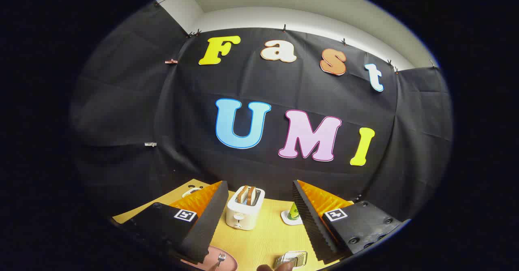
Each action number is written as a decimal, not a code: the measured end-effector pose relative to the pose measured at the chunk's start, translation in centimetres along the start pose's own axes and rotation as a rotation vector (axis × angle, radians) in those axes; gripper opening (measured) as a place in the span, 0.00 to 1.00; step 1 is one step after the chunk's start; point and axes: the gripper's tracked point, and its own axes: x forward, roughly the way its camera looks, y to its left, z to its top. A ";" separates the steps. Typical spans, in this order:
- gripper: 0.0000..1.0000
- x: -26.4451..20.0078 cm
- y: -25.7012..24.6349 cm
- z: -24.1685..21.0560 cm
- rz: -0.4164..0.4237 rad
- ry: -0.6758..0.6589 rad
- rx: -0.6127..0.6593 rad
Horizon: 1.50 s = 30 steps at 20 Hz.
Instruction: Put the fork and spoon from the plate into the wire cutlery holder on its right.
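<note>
Looking forward along the gripper (259, 218), the gripper view shows its two fingers standing wide apart with nothing between their pads, one finger (204, 226) at about eight o'clock from the middle of the scene and the other (314, 222) at about four o'clock. Each finger carries a small square marker on its upper block. Below them lies a light wooden tabletop (259, 238). Straight ahead, at twelve o'clock from the gap between the fingers, stands a white toaster (244, 214) with two slices of toast (248, 195) upright in its slots. At about two o'clock from the toaster, just inside the right-hand finger, a small green item sits on a white coaster (292, 216); what the item is cannot be told. Beyond the left-hand finger, at ten o'clock from the toaster, part of a white object (191, 190) peeks out. Nearest the camera, at six o'clock from the left-hand finger's tip, lies a pink plate (227, 263) with a fork (221, 259) resting on it, tines pointing away; the spoon cannot be made out. At three o'clock from the plate, well apart from it, sits the wire cutlery holder (292, 258), and a fingertip (279, 267) of a person's hand shows just beside it at seven o'clock. Behind everything hangs the black cloth wall (121, 113).
</note>
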 end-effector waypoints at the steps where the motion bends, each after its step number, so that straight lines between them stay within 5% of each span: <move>1: 0.98 0.0 0.0 0.0 -0.001 -0.001 0.000; 16: 0.98 0.2 1.3 -1.7 0.052 0.061 0.001; 25: 0.97 -5.5 7.4 -20.3 0.300 0.794 -0.001; 30: 0.95 -10.0 9.8 -28.5 0.428 1.073 -0.061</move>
